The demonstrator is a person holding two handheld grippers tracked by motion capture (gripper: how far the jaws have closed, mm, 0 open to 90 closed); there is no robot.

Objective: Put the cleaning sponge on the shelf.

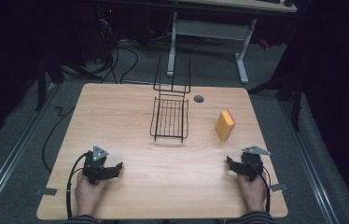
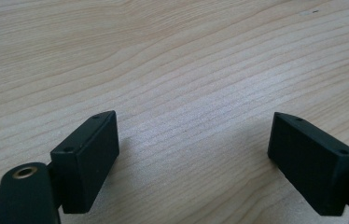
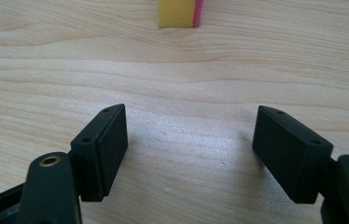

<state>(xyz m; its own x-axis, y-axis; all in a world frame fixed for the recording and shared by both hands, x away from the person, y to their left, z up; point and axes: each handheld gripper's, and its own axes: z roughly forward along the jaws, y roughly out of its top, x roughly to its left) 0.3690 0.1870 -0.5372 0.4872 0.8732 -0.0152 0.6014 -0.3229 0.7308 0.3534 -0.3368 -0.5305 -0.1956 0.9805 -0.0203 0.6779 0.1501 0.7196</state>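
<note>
Wooden worktop [image 1: 163, 186] seen from above; no brand, label or legible writing appears on any item. A yellow sponge [image 1: 224, 124] with a pink-red face stands on edge at right of centre, ahead of the right tongs [image 1: 231, 164], well apart from them, with bare wood between. Both right tongs and left tongs [image 1: 116, 166] rest near the front edge, jaws spread, nothing between them. A black wire rack [image 1: 170, 119] stands at centre, left of the sponge, beside a grey cable hole [image 1: 198, 99].
</note>
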